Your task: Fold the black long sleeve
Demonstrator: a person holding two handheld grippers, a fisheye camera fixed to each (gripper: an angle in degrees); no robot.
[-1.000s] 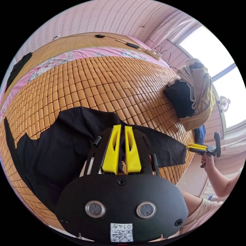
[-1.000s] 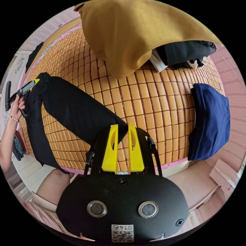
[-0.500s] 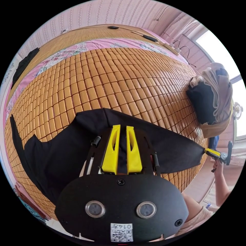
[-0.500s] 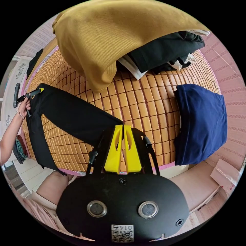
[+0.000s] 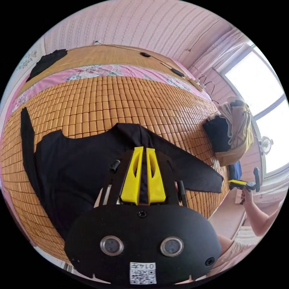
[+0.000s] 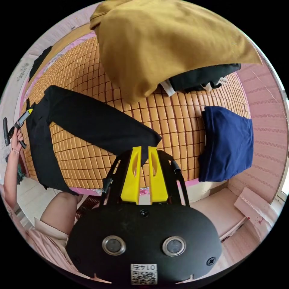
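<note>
The black long sleeve (image 5: 75, 168) lies spread on the tiled bamboo mat (image 5: 120, 96), with one sleeve (image 6: 90, 120) stretched out flat toward the right gripper. My left gripper (image 5: 144, 149) is shut on the shirt's dark cloth near the shoulder, and it appears again at the shirt's far edge (image 6: 29, 111). My right gripper (image 6: 144, 148) is open with a narrow gap between its jaws, just short of the sleeve end (image 6: 149, 137). In the left gripper view the right gripper (image 5: 231, 181) hangs off the bed edge, apart from the cuff (image 5: 215, 182).
A pile of clothes topped by a mustard garment (image 6: 168, 45) sits on the mat beyond the sleeve. A folded navy garment (image 6: 228, 144) lies near the bed's edge. A dark garment (image 5: 45, 61) rests by the headboard. The person's leg (image 6: 60, 210) is at the bedside.
The right gripper opened and let go of the sleeve end, which now lies flat on the mat. The left gripper keeps its hold while the shirt settles.
</note>
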